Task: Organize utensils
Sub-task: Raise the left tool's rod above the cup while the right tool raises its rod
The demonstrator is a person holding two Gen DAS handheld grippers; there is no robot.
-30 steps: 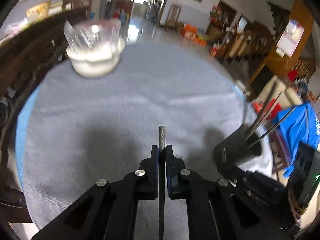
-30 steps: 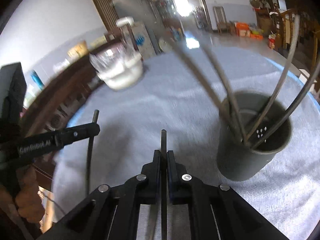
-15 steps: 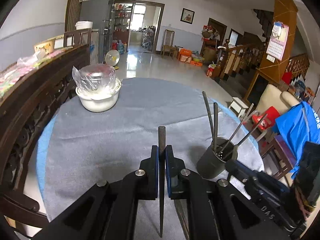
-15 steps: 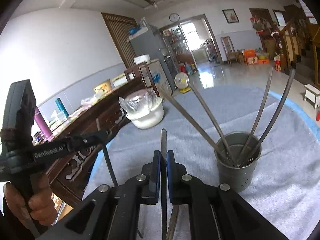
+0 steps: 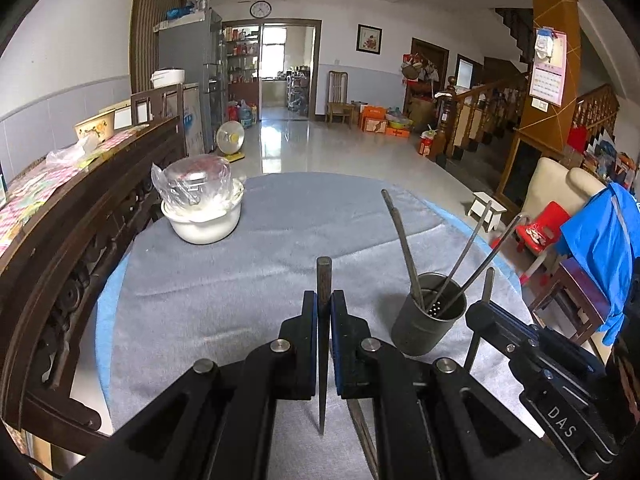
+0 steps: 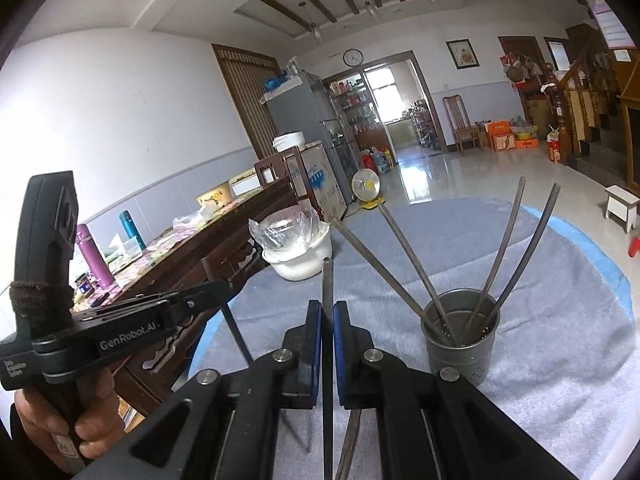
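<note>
You've got both jaws clamped, left gripper and right gripper each on one upright chopstick, and the holder cup stands right of both, nearer your right hand, four sticks already in.

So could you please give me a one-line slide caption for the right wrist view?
Right gripper shut on a chopstick, metal holder with four chopsticks beside it on the grey cloth.
</note>
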